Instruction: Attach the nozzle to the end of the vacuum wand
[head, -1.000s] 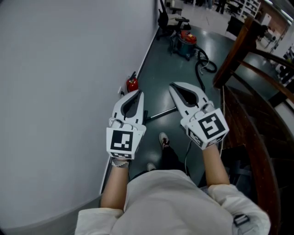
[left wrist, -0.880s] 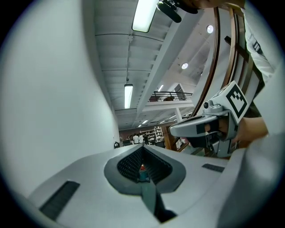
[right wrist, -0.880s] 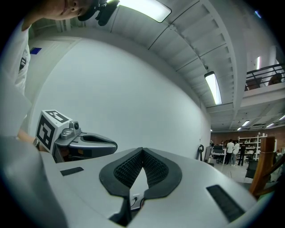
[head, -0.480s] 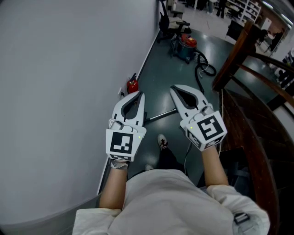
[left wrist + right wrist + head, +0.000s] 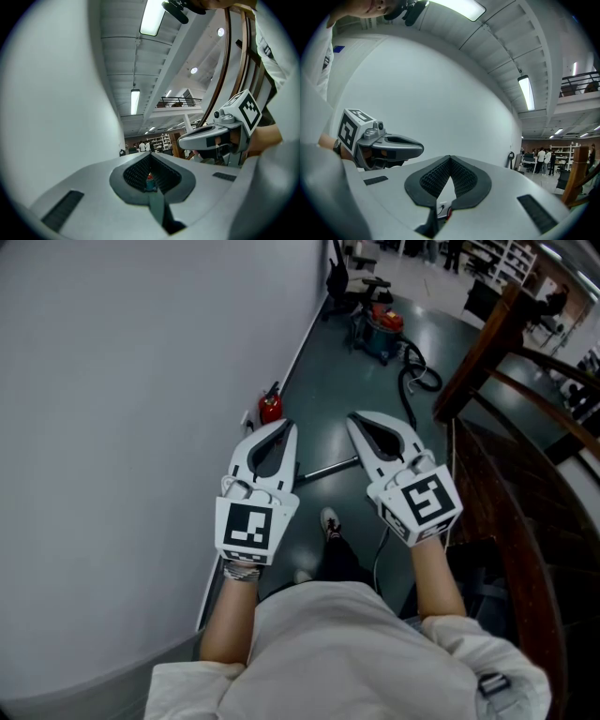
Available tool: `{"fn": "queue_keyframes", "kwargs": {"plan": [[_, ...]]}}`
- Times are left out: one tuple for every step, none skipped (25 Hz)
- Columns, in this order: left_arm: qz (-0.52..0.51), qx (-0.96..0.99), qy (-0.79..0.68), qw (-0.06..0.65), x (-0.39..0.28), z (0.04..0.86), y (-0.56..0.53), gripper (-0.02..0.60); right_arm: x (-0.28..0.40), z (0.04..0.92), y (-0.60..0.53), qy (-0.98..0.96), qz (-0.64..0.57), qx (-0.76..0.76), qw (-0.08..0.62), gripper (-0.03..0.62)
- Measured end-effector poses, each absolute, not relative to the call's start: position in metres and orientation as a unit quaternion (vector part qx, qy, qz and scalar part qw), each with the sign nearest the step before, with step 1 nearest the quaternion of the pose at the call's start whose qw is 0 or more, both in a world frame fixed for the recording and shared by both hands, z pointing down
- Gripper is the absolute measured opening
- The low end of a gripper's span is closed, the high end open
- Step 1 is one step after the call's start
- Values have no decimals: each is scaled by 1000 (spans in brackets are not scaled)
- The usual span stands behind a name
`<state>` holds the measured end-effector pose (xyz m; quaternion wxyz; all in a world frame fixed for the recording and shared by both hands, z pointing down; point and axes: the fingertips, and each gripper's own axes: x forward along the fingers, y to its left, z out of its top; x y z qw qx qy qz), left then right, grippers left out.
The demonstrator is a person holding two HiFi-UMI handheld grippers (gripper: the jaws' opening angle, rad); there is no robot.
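Both grippers are held out level above the floor, side by side, each shut with nothing between its jaws. In the head view my left gripper [image 5: 287, 427] is near the white wall and my right gripper [image 5: 354, 419] is a hand's width to its right. A thin metal vacuum wand [image 5: 328, 470] lies on the dark floor below, showing between them. Farther off stands a red and teal vacuum cleaner [image 5: 380, 329] with a black hose [image 5: 419, 374] looped beside it. No nozzle is visible. The left gripper view shows shut jaws [image 5: 150, 156] and the right gripper [image 5: 220, 138]; the right gripper view shows shut jaws [image 5: 450, 159] and the left gripper [image 5: 389, 147].
A curved white wall [image 5: 141, 427] runs along the left, with a red fire extinguisher [image 5: 270, 409] at its foot. A dark wooden stair railing [image 5: 497, 456] curves along the right. The person's shoe [image 5: 331, 522] is on the floor below. Office chairs and people stand far back.
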<state>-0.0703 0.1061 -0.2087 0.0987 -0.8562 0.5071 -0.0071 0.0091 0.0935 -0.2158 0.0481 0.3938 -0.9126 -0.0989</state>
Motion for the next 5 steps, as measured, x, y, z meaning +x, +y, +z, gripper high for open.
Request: {"fn": "queue_keyframes", "kwargs": {"plan": [[-7,-857,506,98,-70,-208,106,0,9,-216,93,-912,-97,396,48,26],[-7,-857,505,97,-69,-208,106,0,9,-217,93,-912,-95,397,47,26],[-7,-858,505,97,-69,-207,105,0,8,-217,92,-912,-93,396,45,26],[-7,-858,504,96,-69,-207,105,0,7,-217,92,-913,-92,395,42,26],[-8,-859,504,95,-70,-206,104,0,7,-217,92,-914,-90,394,40,26]]}}
